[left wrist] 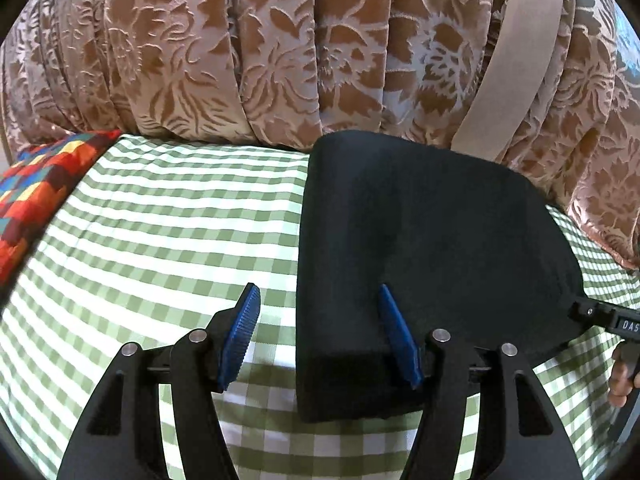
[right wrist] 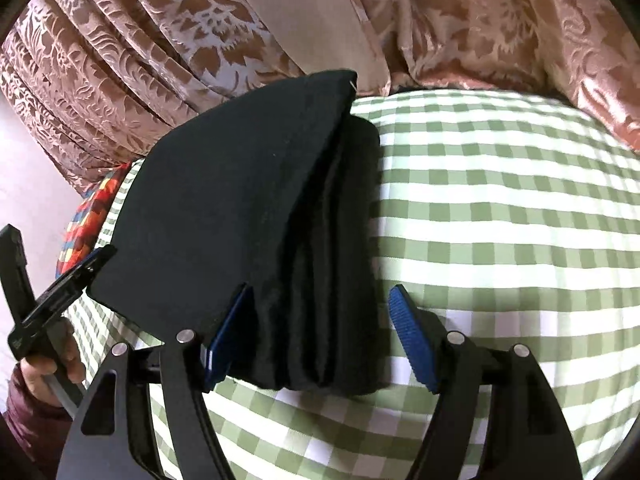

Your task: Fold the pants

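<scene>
Pants [left wrist: 420, 240], black and folded into a thick stack, lie on the green checked sheet [left wrist: 160, 220] near the flowered curtain [left wrist: 280, 48]. Both grippers stand spread and hold nothing: the left gripper [left wrist: 320, 336] straddles the stack's near left corner, the right gripper [right wrist: 320, 336] its layered right edge.

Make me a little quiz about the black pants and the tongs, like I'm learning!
1. True or false: the pants lie spread out flat, unfolded.
2. What pattern has the cloth under the pants?
A. green and white checks
B. blue stripes
C. red dots
3. Fill in: the right tongs are ____, pads not pressing the pants.

Key:
1. False; they are folded into a thick stack of layers.
2. A.
3. Open; the stack's edge lies between the pads. The left tongs are open too.
</scene>
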Demonstrator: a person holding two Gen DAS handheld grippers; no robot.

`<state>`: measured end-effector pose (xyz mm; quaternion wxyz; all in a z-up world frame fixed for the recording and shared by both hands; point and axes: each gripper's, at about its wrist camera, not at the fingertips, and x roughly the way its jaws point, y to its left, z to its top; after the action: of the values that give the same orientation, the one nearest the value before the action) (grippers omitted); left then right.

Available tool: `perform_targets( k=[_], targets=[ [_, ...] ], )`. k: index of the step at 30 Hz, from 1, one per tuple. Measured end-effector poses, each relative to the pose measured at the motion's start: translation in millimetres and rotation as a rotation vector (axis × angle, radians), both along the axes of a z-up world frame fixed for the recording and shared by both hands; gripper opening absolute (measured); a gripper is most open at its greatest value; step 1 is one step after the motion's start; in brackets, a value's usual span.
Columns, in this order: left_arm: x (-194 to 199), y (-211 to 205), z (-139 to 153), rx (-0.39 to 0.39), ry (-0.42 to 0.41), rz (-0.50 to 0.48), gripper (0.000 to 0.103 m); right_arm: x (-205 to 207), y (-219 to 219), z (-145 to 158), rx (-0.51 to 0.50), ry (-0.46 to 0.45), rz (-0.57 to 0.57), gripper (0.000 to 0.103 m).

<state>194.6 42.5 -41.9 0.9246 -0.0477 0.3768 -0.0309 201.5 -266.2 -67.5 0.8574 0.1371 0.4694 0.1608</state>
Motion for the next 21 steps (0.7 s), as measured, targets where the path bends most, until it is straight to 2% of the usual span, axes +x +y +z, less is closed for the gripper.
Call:
perform_targets(
  k=[14,21],
  targets=[
    [-51.4,-10.5,29.0,0.011,-0.083,-0.019,0.060,-33.4,10.0,20.6,-0.088,-0.058,-0.077,0.080],
    [-57.6,-14.2,30.6,0.021,-0.085,-0.023,0.060,-33.9,16.2,18.7,-0.188,-0.057,-0.108,0.083]
  ],
)
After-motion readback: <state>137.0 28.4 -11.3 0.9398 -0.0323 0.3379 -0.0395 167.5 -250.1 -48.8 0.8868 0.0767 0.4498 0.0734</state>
